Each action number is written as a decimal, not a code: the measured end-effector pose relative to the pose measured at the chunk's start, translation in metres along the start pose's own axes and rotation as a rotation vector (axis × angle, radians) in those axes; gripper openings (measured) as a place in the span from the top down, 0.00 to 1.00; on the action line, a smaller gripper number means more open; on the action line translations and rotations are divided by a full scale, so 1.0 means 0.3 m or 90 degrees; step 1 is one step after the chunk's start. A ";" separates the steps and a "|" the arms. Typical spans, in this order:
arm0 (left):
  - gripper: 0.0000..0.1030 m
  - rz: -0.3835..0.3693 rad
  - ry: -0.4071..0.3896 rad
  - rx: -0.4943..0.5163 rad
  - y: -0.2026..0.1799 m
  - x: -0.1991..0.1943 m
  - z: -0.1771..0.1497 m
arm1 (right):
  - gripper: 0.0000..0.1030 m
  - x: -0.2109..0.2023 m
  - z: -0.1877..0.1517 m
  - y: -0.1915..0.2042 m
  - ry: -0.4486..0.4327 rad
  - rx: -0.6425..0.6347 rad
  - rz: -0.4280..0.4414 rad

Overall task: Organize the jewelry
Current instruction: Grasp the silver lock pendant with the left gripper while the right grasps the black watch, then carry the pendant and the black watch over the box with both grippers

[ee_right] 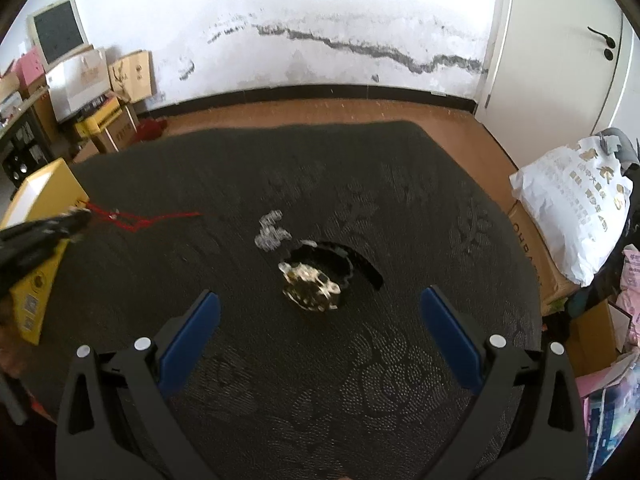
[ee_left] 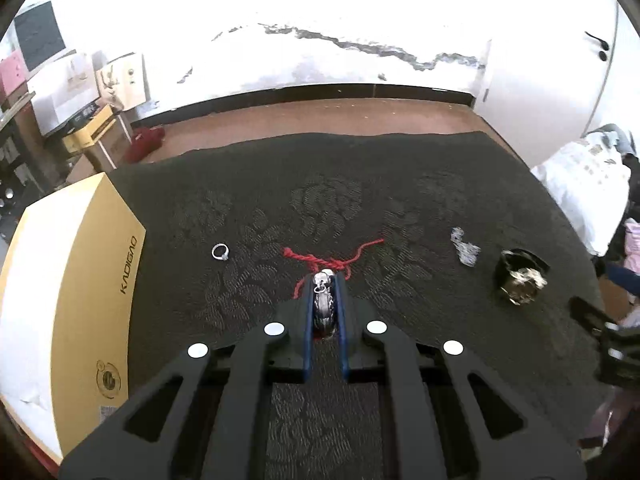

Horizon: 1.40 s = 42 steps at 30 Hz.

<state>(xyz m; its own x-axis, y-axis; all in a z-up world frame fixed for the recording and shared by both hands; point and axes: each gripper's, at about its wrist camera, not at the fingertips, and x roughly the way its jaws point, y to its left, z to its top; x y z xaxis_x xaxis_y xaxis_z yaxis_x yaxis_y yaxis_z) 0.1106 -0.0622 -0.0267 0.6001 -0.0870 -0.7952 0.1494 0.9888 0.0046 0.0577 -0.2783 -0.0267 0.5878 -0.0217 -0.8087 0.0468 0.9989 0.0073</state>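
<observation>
**Left gripper clamped on pendant; right gripper spread**

Left gripper (ee_left: 325,280) grips a silver carved pendant (ee_left: 323,300) on a red twisted cord (ee_left: 320,258) between its blue pads; cord trails over the dark floral-patterned cloth (ee_left: 360,184); silver ring (ee_left: 220,251) lies apart to the left, beside a yellow cardboard box (ee_left: 92,280); right gripper (ee_right: 320,300) hovers splayed above a black round dish (ee_right: 340,260) holding gold jewelry (ee_right: 310,286); a silver chain (ee_right: 272,232) lies just beside it.

Blown-out white wall glare, fisheye edge warping, right view motion-blurred
</observation>
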 end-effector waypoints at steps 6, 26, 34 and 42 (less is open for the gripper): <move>0.91 -0.025 -0.017 0.013 -0.003 -0.061 -0.007 | 0.06 0.145 -0.005 0.008 0.068 0.013 -0.002; 0.91 -0.037 -0.004 -0.007 0.091 -0.074 -0.039 | 0.40 0.379 0.042 0.029 0.137 0.066 -0.038; 0.91 -0.029 -0.027 -0.012 0.140 -0.137 -0.008 | 0.41 0.277 0.060 0.048 0.105 0.065 -0.047; 0.91 -0.013 -0.075 -0.038 0.250 -0.286 0.047 | 0.41 0.060 0.171 0.203 0.011 0.026 0.011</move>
<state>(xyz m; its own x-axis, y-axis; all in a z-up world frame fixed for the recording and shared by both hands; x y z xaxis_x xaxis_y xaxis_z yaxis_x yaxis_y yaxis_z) 0.0814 0.0177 0.0504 0.6867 -0.1169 -0.7175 0.1170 0.9919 -0.0495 0.1126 -0.2201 -0.0107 0.5751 -0.0039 -0.8181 0.0705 0.9965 0.0448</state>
